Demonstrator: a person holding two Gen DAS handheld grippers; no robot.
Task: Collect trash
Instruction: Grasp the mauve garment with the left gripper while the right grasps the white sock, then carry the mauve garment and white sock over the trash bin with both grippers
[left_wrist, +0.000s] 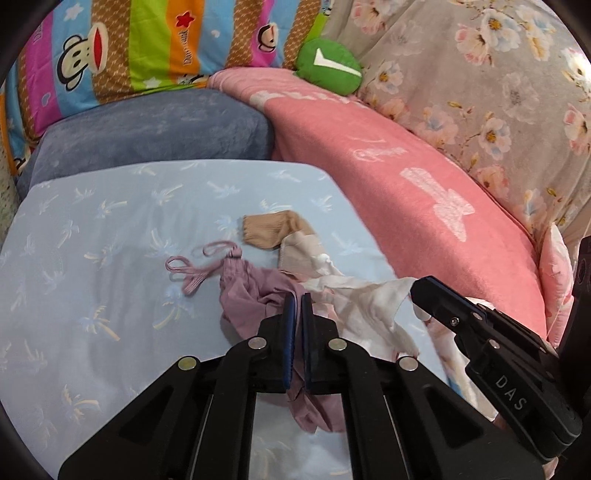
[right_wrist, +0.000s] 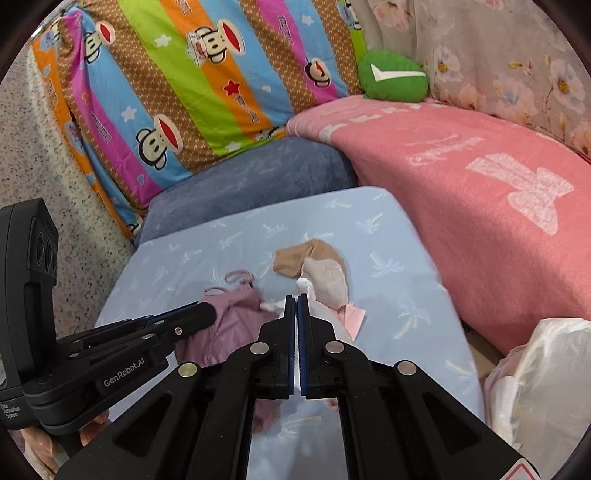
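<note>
On the pale blue palm-print sheet, the left gripper pinches a crumpled mauve cloth mask (ear loops trailing), while the right gripper clamps white crumpled tissue beside a tan sock.

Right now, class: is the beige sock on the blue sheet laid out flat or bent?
Bent. The beige sock folds partway along: its tan cuff points left while the paler foot turns down toward the closed right gripper.
</note>
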